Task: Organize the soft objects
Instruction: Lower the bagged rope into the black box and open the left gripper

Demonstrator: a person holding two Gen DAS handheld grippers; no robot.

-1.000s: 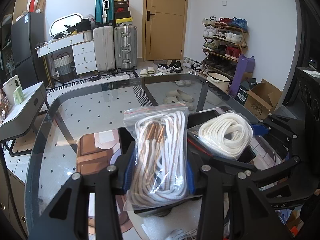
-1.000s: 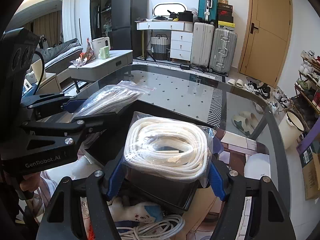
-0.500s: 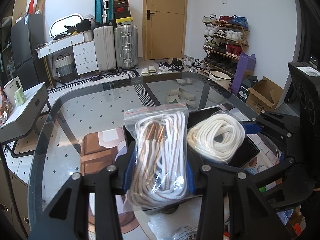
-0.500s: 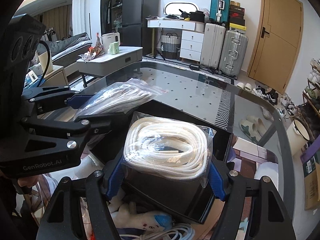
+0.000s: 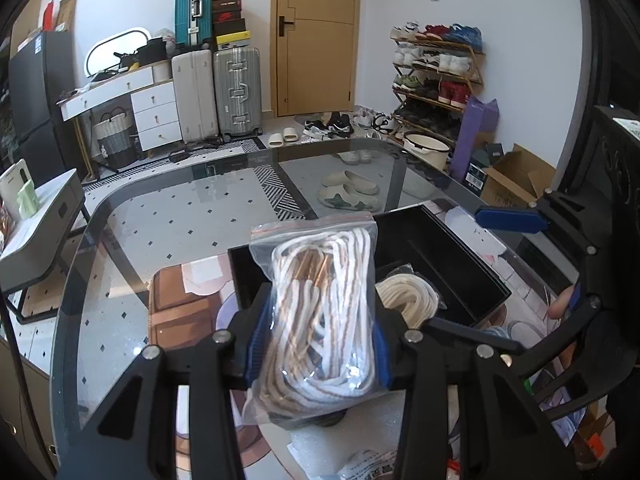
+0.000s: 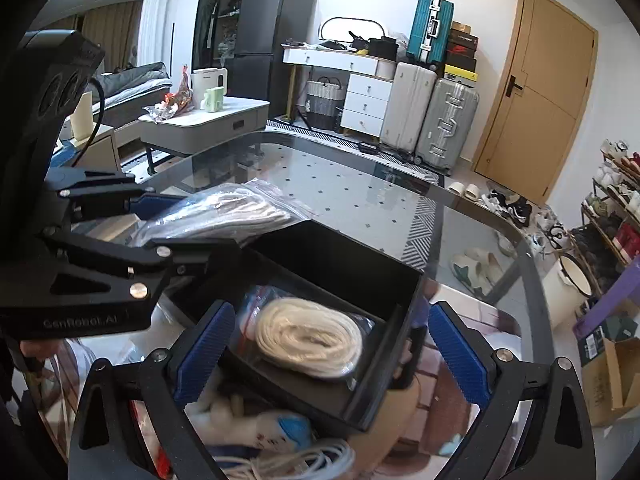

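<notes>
My left gripper [image 5: 316,344] is shut on a clear zip bag of white-and-brown rope [image 5: 320,320], held above the left end of a black divided box [image 5: 460,256]. A bagged coil of white rope [image 6: 308,336] lies inside the box's near compartment; it also shows in the left wrist view [image 5: 408,300]. My right gripper [image 6: 332,344] is open and empty, its blue pads either side of that compartment, above the coil. In the right wrist view the left gripper [image 6: 168,220] holds its bag [image 6: 224,212] at the left.
The box [image 6: 340,264] stands on a glass table [image 5: 180,216]. Loose soft items and white cord [image 6: 288,452] lie near the table's front edge. A brown mat [image 5: 180,312] lies left of the box. Suitcases, a shoe rack and a door stand behind.
My right gripper opened and let go of the bagged white coil, which now lies in the box. The right gripper drew back. The left gripper still holds its bag.
</notes>
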